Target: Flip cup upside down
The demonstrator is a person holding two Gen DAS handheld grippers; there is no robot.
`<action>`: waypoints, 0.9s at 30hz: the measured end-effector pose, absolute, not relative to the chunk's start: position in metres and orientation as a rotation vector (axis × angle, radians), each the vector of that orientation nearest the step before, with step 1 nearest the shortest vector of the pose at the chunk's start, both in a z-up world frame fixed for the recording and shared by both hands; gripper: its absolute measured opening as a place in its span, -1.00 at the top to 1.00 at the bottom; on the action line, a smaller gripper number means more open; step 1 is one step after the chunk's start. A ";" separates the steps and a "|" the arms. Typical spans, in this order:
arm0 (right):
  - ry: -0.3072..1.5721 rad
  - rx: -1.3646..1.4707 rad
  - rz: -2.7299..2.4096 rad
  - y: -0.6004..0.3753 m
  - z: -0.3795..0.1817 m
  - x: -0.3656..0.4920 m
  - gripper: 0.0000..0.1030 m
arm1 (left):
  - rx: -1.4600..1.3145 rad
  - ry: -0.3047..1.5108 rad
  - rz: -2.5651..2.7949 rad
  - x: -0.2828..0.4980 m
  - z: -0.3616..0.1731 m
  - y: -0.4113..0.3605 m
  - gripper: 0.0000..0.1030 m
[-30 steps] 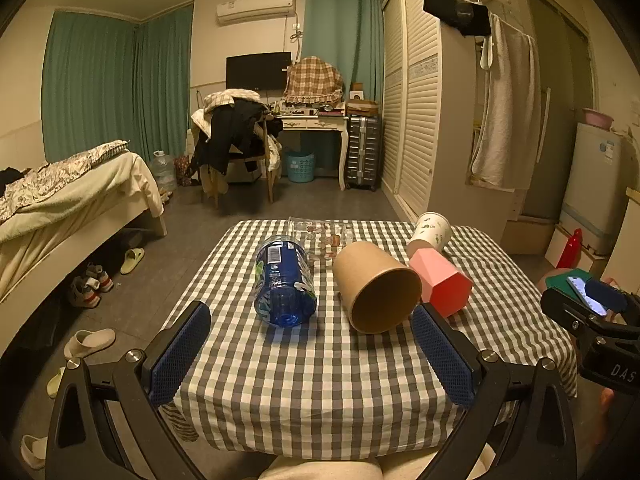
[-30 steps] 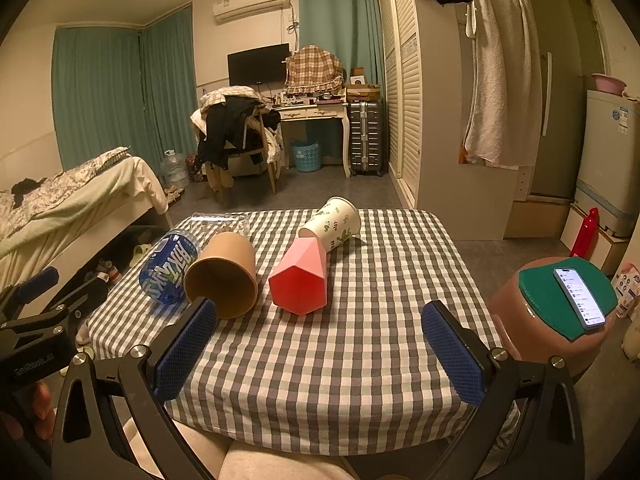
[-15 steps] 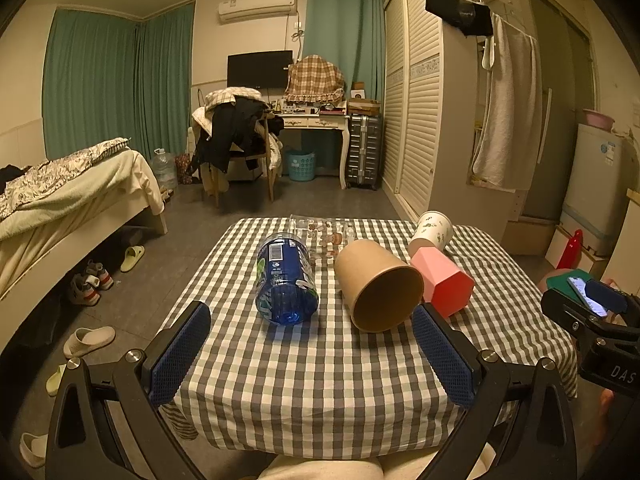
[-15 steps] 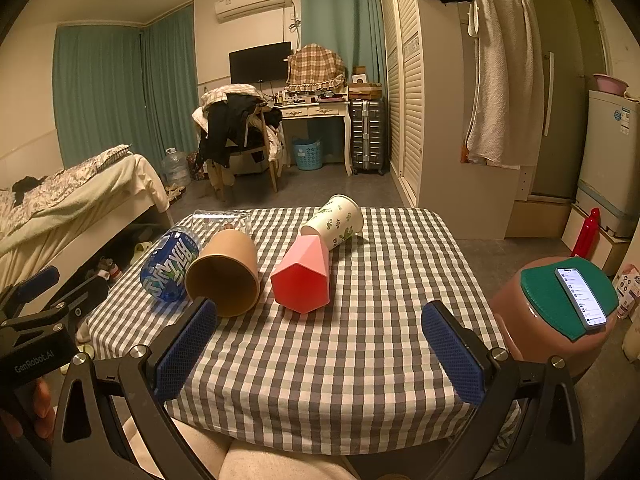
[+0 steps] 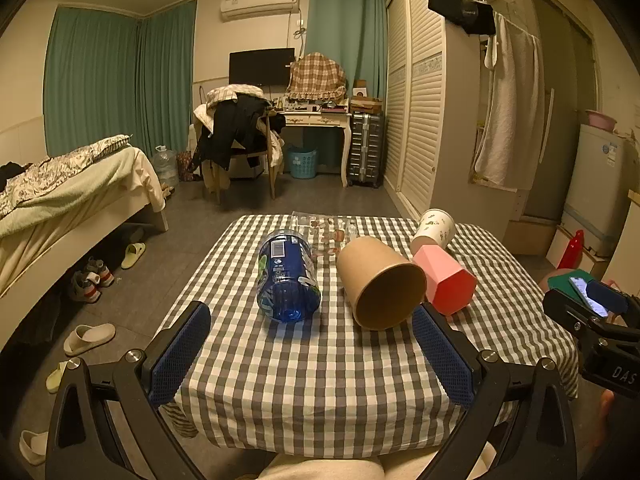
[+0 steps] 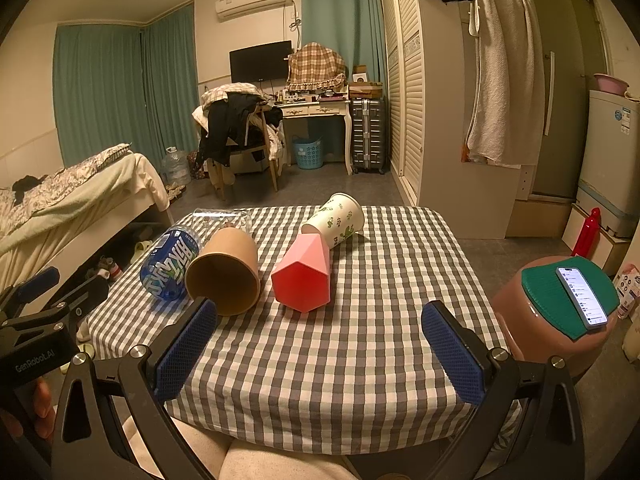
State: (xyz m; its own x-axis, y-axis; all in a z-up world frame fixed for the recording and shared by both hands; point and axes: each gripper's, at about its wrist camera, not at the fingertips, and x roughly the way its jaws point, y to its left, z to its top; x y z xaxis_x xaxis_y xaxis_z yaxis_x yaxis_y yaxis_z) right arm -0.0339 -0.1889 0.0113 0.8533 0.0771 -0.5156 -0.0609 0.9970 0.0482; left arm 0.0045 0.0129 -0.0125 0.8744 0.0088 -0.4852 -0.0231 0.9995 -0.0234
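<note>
the left gripper [image 5: 310,350] hangs with its jaws spread wide and nothing between them, low over the near edge of the checked table [image 5: 320,380]. the right gripper [image 6: 320,346] is just the same, wide apart and empty, at the near edge further right.

risks, as i judge them: every cup here lies on its side, so a nudge from one pad would set it rolling. the brown paper cup [image 5: 380,282] touches or nearly touches the pink faceted cup [image 5: 444,280], and the white floral cup [image 5: 434,230] sits just behind that; a pad squeezed into that side could shove the neighbours toward the far edge. paper walls are soft too, so a hard pinch near the open rim could crush it. the blue bottle [image 5: 288,274] lies just beside the brown cup and could roll if bumped. the task does not say which cup, so picking the wrong one is also possible.

in the left view the brown cup lies at about 1 o'clock from the gripper, mouth facing it, close to the right pad. in the right view the pink cup [image 6: 302,276] is near 12 o'clock, the brown one [image 6: 224,272] at 10 to 11 o'clock, the floral one [image 6: 334,220] beyond at 12. a clear glass [image 6: 222,218] lies at the far edge.
</note>
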 end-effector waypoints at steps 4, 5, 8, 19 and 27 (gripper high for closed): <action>0.545 0.030 0.074 -0.189 0.011 -0.034 -0.99 | -0.029 0.508 0.017 0.005 -0.013 0.013 -1.00; 0.546 0.029 0.074 -0.188 0.010 -0.034 -0.99 | -0.029 0.509 0.017 0.005 -0.014 0.013 -1.00; 0.552 0.025 0.077 -0.185 0.008 -0.031 -0.99 | -0.030 0.514 0.021 0.007 -0.015 0.014 -1.00; 0.565 -0.034 0.140 -0.171 0.032 0.000 -0.99 | -0.054 0.528 0.066 0.038 0.005 0.037 -1.00; 0.600 -0.171 0.337 -0.135 0.064 0.062 -0.99 | -0.082 0.537 0.143 0.081 0.019 0.082 -1.00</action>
